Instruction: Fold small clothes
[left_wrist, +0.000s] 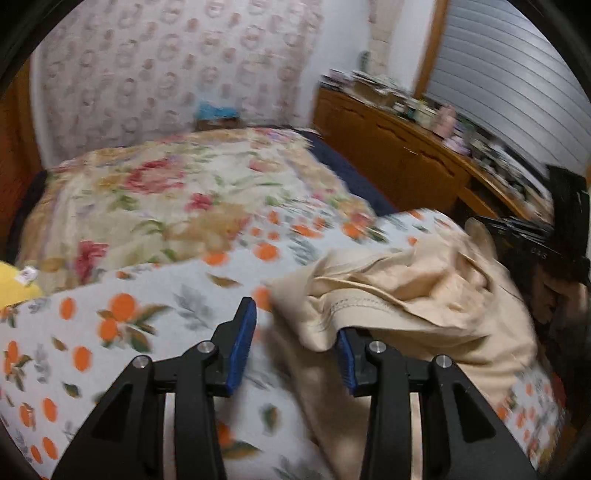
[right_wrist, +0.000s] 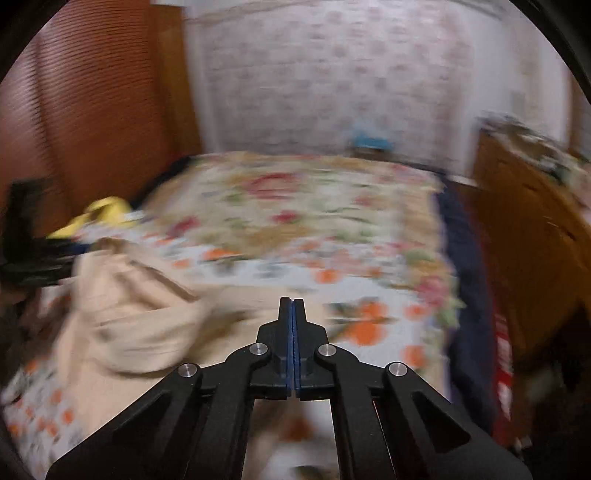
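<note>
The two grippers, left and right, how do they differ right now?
The left gripper is open, its blue pads well apart; the right gripper is shut, pads pressed together with nothing visible between them. The beige garment drapes over the left gripper's right finger, while the right gripper sits beside the garment, apparently clear of it. Both are black with blue pads and hover over the orange-print bedspread.

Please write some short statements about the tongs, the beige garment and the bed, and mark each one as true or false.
1. The left tongs are open. True.
2. The right tongs are open wide. False: their jaws are shut together, with no cloth visible between them.
3. The beige garment lies crumpled on the orange-print cover. True.
4. The garment is neatly folded. False: it is bunched and wrinkled.
</note>
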